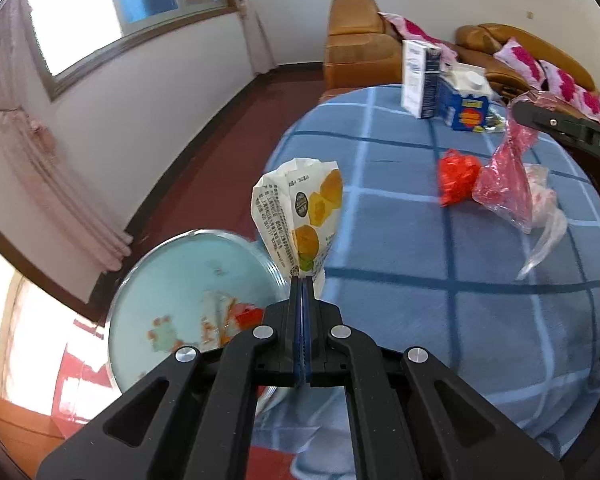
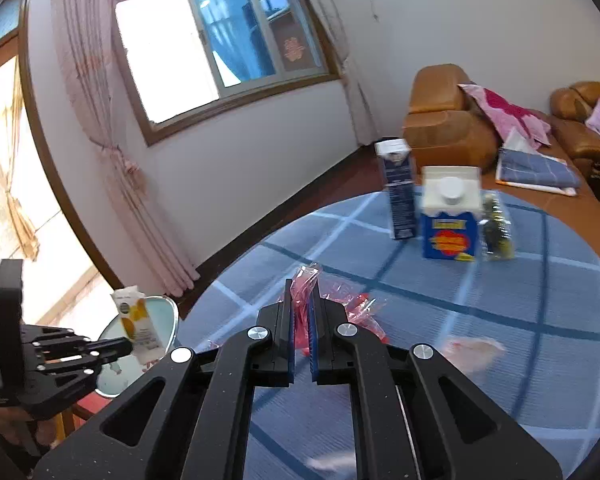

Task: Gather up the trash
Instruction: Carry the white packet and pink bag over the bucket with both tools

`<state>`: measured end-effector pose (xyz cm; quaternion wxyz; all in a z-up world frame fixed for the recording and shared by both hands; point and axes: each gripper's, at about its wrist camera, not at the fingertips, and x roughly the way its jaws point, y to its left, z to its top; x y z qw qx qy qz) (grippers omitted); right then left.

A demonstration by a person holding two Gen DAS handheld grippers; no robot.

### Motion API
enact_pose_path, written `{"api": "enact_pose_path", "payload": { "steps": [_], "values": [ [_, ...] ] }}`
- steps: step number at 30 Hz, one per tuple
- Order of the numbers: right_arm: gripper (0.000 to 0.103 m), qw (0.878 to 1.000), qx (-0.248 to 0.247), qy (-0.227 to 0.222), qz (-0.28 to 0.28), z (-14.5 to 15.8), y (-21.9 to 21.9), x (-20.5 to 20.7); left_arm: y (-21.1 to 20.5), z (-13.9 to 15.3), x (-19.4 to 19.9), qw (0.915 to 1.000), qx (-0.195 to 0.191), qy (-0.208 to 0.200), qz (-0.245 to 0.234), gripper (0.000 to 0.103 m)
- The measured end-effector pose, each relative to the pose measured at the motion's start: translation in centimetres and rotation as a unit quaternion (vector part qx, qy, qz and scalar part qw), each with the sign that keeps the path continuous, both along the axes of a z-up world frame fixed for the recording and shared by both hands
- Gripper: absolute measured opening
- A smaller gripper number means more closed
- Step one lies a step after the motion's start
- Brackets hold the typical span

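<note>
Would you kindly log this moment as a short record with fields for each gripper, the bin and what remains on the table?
left gripper: shut on a white snack wrapper, held up by the bin
right gripper: shut on a red plastic bag, lifted above the table
bin: beside the table, some scraps inside
table: red crumpled wrapper, two cartons

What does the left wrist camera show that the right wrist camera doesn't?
Left only: a crumpled red wrapper on the tablecloth, and litter inside the bin.
Right only: a folded blue cloth on the sofa, and the left gripper from outside.
Both: the snack bag shut in the left gripper, the pink plastic bag in the right gripper, both cartons.
</note>
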<state>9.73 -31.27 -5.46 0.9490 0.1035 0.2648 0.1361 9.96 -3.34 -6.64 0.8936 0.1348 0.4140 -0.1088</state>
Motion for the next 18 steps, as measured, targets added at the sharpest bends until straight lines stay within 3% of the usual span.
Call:
{"api": "enact_pose_path", "payload": {
  "steps": [18],
  "values": [
    [0.006, 0.994, -0.059, -0.012, 0.091, -1.2, 10.8, 3.4, 9.7, 0.1, -1.5, 0.9947, 0.024, -0.008, 0.099, 0.0]
  ]
}}
